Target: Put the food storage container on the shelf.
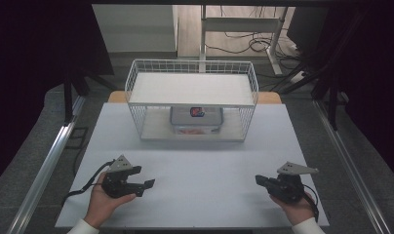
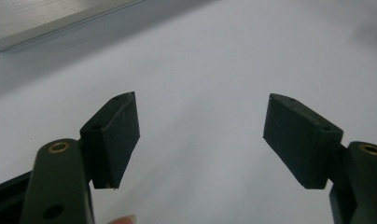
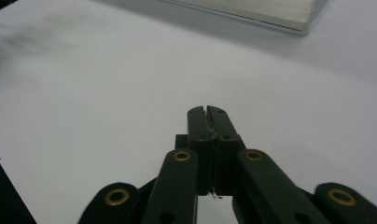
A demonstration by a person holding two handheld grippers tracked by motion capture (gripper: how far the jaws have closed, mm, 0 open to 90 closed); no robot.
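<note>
Resting on the white surface [image 1: 195,165], left tongs [image 2: 201,140] gaping, right tongs [image 3: 207,114] closed empty; reaching forward risks snagging the wire shelf [image 1: 192,100].

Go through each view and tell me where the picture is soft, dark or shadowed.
High view: edges fall into black, the table evenly lit, the box under the shelf shaded. Left gripper view: open left gripper fairly sharp, background soft. Right gripper view: shut right gripper sharp, table blurred.

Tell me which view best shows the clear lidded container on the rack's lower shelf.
High view: the clear lidded plastic container sits on the white wire rack's lower shelf. Both gripper views face bare table.
</note>
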